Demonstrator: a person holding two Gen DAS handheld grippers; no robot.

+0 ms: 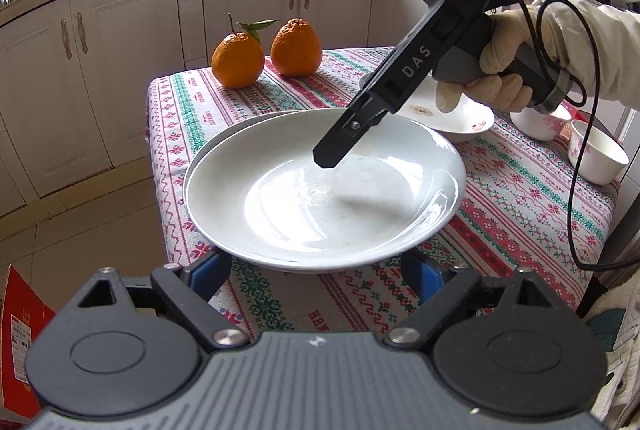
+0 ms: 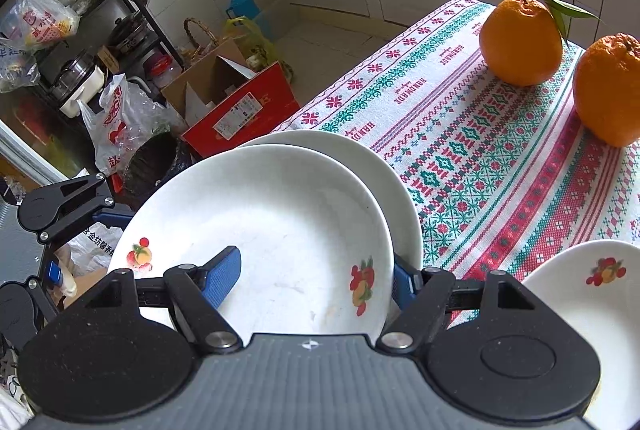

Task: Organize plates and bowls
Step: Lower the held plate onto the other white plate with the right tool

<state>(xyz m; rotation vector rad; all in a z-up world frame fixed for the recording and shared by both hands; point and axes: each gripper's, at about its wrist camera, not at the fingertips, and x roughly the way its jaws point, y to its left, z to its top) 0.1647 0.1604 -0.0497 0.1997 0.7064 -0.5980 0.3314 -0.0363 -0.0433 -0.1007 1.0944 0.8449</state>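
A white plate with fruit prints (image 2: 280, 230) lies on top of a second, plain white plate (image 2: 384, 166) near the table's corner; the stack also shows in the left wrist view (image 1: 320, 190). My right gripper (image 2: 316, 278) is open, its blue pads (image 2: 224, 274) spread over the top plate, one inside it and one at its rim; in the left wrist view its tip (image 1: 332, 154) hangs just over the plate. My left gripper (image 1: 316, 270) is open, its pads (image 1: 208, 270) on either side of the stack's near rim. Another fruit-print plate (image 2: 592, 310) lies to the right.
Two oranges (image 1: 296, 48) sit at the far end of the patterned tablecloth (image 1: 520, 190). Small white bowls (image 1: 596, 158) stand at the right edge. A red box (image 2: 240, 110), bags and a shelf stand on the floor beside the table.
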